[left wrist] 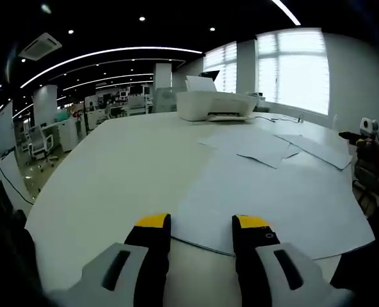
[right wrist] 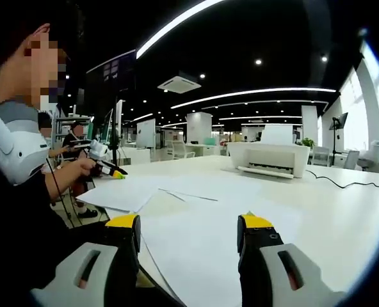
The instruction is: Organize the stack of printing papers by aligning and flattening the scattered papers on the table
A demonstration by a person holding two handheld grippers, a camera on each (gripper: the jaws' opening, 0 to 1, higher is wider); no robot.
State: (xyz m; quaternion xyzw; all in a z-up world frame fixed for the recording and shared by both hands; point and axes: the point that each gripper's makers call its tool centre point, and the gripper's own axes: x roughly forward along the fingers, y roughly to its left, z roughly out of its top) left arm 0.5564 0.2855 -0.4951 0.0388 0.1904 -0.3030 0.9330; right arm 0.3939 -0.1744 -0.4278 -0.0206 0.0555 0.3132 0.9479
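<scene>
Several white printing sheets lie scattered toward one o'clock, so we hover both yellow-tipped grippers wide open, holding nothing.

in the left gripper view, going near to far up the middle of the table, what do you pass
left gripper with its jaws apart and nothing between them → large paper sheet at the near edge of the table → scattered overlapping papers → white printer at the far end
</scene>
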